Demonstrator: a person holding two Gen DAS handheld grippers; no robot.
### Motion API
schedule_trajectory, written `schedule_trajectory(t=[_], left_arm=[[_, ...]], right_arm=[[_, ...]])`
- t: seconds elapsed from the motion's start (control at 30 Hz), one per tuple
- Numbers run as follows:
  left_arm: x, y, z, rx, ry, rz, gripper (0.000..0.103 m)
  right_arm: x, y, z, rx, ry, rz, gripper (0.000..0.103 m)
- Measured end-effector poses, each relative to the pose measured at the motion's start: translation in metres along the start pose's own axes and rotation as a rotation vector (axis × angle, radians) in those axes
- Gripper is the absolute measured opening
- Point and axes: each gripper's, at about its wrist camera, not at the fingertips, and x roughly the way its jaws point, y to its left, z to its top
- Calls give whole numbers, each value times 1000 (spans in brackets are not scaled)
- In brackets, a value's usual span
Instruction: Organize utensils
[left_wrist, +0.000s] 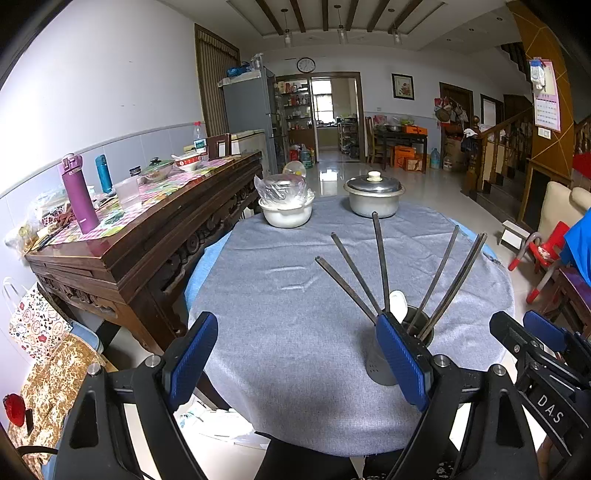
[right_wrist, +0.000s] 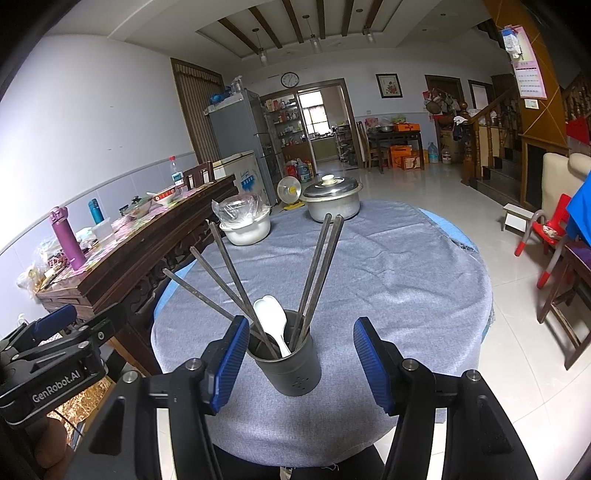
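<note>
utensil holder (right_wrist: 286, 363) stands upright on the near part of the round table (right_wrist: 406, 280), on the grey cloth. it is a dark perforated cup. inside: dark chopsticks (right_wrist: 321, 273) fanned out, three leaning left and a pair leaning right, plus a white spoon (right_wrist: 271, 317) bowl-up in the middle. all utensils in view are in the cup; none lie loose on the cloth, so the sorting looks finished or close to it.

right gripper (right_wrist: 299, 365) is centred on the holder, fingers to either side of it and wide apart, with a clear gap on the right and no visible pressing on the left. it holds nothing. this reads as a hover in front of the cup rather than a grasp.

left gripper (left_wrist: 295, 354) sits just left of the holder, jaws wide and empty; its right finger overlaps the cup in the left wrist view, contact not certain.

surroundings: a white bowl (right_wrist: 245, 230) covered in plastic and a lidded metal pot (right_wrist: 334, 203) at the far edge of the table, well apart from the cup. a wooden sideboard (right_wrist: 122, 266) with bottles and dishes runs along the left. nothing blocks the cup; only the splayed chopsticks would foul a reach from above.
</note>
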Motion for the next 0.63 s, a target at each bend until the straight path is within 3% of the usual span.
schedule_trajectory(t=[0.47,0.63], left_arm=[[4,-1,-2,5,13,-6,88],[23,24,-2,-46,29,-3,88]], right_arm=[[3,-1,1,4,6,0,63],[9,-22,3,21,10,-42,63]])
